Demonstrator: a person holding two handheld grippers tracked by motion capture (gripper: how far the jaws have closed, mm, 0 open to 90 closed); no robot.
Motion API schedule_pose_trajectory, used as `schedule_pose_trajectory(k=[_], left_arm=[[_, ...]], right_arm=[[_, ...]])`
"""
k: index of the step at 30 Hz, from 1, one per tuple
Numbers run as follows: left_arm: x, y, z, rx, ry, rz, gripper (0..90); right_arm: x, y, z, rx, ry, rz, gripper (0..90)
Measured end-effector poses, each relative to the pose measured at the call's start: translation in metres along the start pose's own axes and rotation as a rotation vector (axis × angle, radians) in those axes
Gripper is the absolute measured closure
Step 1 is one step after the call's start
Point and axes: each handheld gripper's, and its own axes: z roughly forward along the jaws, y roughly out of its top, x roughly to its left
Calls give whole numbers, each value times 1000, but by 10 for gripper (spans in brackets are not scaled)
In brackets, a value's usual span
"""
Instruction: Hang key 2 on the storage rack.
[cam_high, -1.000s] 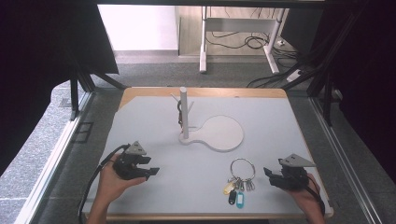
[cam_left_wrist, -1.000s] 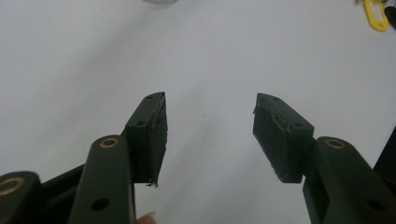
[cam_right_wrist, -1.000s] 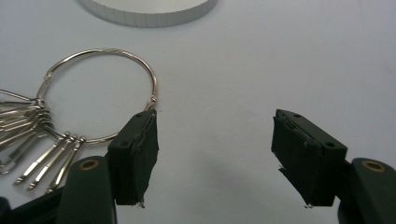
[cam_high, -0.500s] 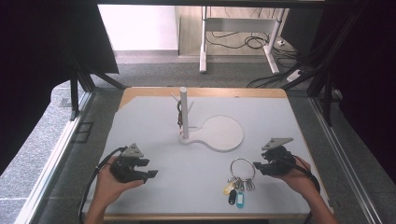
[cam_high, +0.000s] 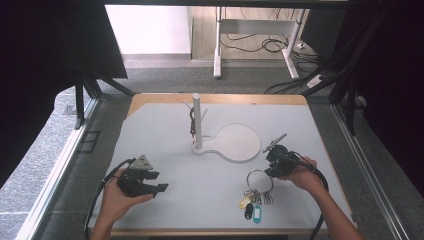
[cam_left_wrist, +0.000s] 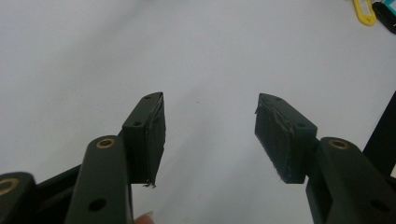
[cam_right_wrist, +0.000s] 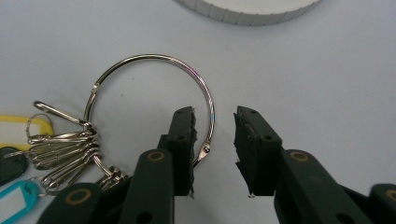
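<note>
Between the right hand-held gripper's (cam_right_wrist: 214, 135) parted jaws sits the key ring's (cam_right_wrist: 154, 100) wire, seemingly ungripped; left hand-held gripper (cam_left_wrist: 210, 126) gapes empty.

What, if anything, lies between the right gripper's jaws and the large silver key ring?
Nothing visible. The right gripper is open, its jaws straddling the wire of the large silver key ring on the white table.

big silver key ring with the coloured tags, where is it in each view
High view: the big silver key ring lies on the white table at lower right, beside the right gripper.
Right gripper view: the ring is centre-left, its wire passing between the open jaws.
Left gripper view: the ring itself isn't in the picture.
Shared landmark: the yellow tag.
</note>
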Motion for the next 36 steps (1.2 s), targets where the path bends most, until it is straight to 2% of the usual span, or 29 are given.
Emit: schedule_pose_trajectory(k=[6, 13, 16, 29, 36], left_arm=[[0, 0, 0, 1, 1, 1, 436], [-1, -1, 0, 4, 1, 4, 436], [-1, -1, 1, 6, 1, 6, 436], [0, -2, 3, 8, 5, 18, 436], [-1, -2, 5, 19, 6, 22, 436]], right_arm=[[-3, 5, 10, 63, 20, 15, 745], [-5, 8, 18, 104, 45, 20, 773], [-4, 10, 21, 124, 41, 19, 781], [-4, 15, 33, 156, 18, 25, 852], [-2, 16, 33, 150, -2, 56, 867]])
